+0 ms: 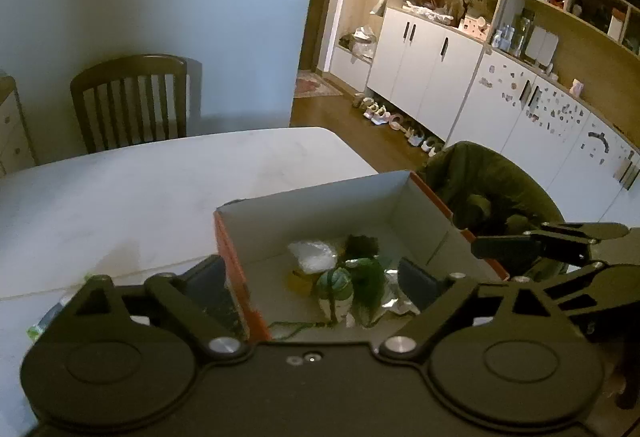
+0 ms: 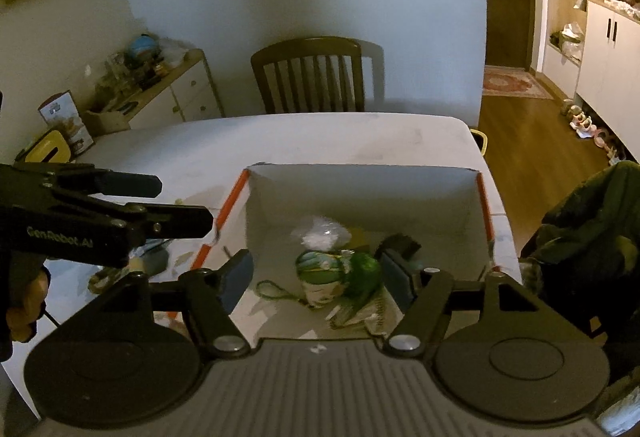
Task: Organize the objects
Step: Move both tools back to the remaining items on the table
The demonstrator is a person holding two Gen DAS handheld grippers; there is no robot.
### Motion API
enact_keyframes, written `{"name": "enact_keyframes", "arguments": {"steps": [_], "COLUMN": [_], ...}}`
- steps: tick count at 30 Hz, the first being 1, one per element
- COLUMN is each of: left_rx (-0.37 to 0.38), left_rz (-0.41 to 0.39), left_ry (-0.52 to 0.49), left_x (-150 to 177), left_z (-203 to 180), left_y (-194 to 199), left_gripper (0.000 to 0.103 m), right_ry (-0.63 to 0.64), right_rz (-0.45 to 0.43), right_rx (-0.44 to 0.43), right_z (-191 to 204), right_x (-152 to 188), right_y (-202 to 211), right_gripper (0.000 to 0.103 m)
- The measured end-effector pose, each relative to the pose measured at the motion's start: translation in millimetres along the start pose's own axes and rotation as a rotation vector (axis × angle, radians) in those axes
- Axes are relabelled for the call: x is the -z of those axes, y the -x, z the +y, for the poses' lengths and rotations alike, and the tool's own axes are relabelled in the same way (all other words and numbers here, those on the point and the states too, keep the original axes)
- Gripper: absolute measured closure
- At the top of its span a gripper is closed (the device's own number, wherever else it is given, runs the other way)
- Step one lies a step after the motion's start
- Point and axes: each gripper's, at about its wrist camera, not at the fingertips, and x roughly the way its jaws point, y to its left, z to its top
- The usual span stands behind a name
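Risk of clipping the orange-edged white cardboard box [image 2: 360,193] on the white desk [image 2: 320,141]. Right gripper [image 2: 316,273] fingers apart, empty, above the green-patterned pouch [image 2: 324,271] in the box; left gripper [image 1: 316,277] likewise spread. Loose green cord [image 2: 276,291] liable to snag.

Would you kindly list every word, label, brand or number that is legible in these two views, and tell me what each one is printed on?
"GenRobot.AI" - raised lettering, slightly soft, on the side of the left tongs as seen from the right wrist view.
Carton on the table's far left corner: printed label, too small to read.
Green and white packet inside the cardboard box: print too blurred to read.
Stickers on the white cabinet doors: no legible text.
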Motion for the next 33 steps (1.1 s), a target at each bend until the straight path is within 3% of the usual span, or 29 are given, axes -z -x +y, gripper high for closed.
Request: {"name": "enact_keyframes", "arguments": {"steps": [7,13,23,33], "left_rx": [-0.001,-0.009,-0.008,-0.056], "left_rz": [-0.02,-0.032,-0.026,-0.038], "left_ry": [0.026,0.048,0.079,0.096], "left_x": [11,18,34,52], "left_z": [26,51,95,140], "left_y": [23,41,60,72], "left_gripper": [0.001,0.001,0.0,0.0], "right_ry": [-0.019,-0.029,-0.047,-0.037], "right_rz": [-0.018,-0.026,-0.013,0.006], "right_rx": [-0.007,-0.019,-0.041,-0.044], "right_z": [28,52,96,138], "right_x": [3,2,1,-1], "right_y": [5,2,-11,-31], "right_gripper": [0.023,0.02,0.019,0.019]}}
